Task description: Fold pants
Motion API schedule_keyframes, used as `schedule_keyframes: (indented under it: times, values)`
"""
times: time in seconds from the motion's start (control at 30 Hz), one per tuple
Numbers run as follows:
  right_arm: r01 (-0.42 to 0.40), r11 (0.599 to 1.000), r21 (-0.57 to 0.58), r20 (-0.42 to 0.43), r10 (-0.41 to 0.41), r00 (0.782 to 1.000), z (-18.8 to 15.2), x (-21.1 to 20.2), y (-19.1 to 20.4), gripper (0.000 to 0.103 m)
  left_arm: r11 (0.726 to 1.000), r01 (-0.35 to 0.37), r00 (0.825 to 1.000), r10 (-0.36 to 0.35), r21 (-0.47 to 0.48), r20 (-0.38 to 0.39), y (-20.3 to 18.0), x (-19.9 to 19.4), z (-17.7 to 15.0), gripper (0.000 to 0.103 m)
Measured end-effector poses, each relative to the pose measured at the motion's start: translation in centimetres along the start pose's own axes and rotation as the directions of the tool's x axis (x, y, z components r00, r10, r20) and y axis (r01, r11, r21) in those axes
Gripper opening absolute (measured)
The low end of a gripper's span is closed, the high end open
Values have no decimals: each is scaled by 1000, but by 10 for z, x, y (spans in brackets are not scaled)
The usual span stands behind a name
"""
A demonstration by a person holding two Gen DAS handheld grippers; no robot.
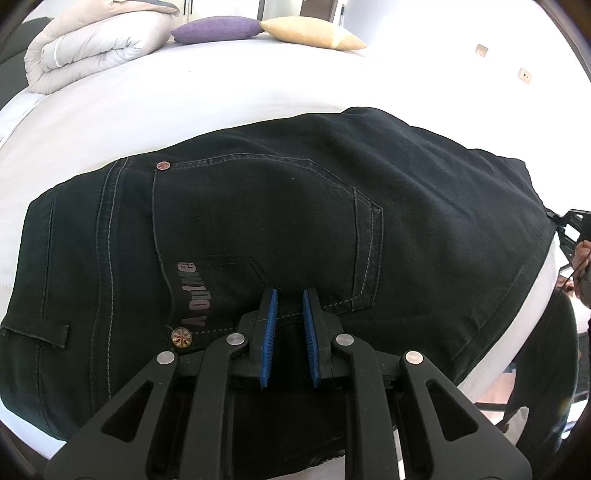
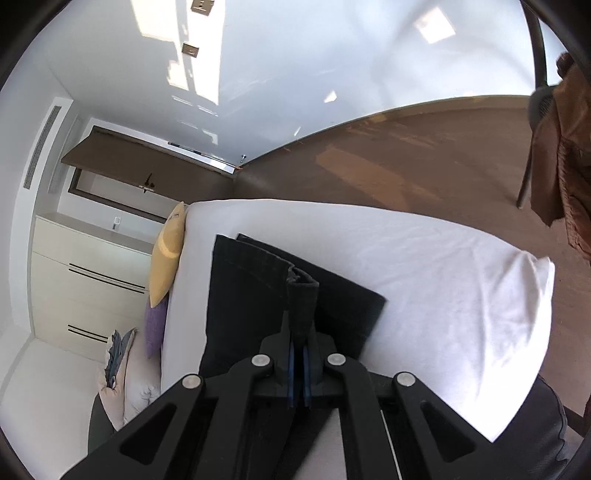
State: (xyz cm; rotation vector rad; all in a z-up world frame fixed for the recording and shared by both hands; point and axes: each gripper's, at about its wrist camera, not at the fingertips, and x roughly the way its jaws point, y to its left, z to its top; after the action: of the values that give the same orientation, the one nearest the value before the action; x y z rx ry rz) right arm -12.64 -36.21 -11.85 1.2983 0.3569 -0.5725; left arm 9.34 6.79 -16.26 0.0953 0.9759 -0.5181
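Your right hand-held gripper [image 2: 300,332] is clamped on a fold of the pants [image 2: 255,291] at the leg end. Your left hand-held gripper [image 1: 290,306] rests nearly closed at the back pocket, its pads on either side of a pocket seam. The pants lie lengthwise along the bed's [image 2: 443,288] near edge, left hand nearer the waist. The pillows [image 1: 258,31] sit well clear at the far edge.

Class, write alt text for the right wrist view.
The right gripper pinches a fold of dark pants lying on a white bed. Yellow and purple cushions sit at the bed's left edge, with white drawers beyond.
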Motion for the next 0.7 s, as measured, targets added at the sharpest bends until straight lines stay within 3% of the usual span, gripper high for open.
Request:
schedule_keyframes:
  times: [0.37,0.53,0.6,0.63,0.67,0.7]
  values:
    - [15,1000,-2,-3,-15,1000,5,-1,-5,0,999,-21,1000,21,32,3,-7,-2,0,15]
    - [-17,1000,-26,-21,16,1000,9,2,-9,3,1000,-20,1000,19,20,18,-6,-5,-3,15]
    - [-3,1000,-31,9,3,1000,14,-9,-9,9,1000,-18,1000,18,15,23,-6,-6,-3,15]
    - [8,999,-36,28,-7,1000,15,-13,-8,18,1000,-17,1000,17,11,25,-6,-6,-4,15]
    - [79,996,-47,76,-76,994,19,-27,-5,52,1000,-17,999,17,9,27,-6,-6,-5,15]
    - [113,993,-45,109,-108,988,21,-36,-4,68,1000,-18,999,18,7,30,-7,-6,-6,15]
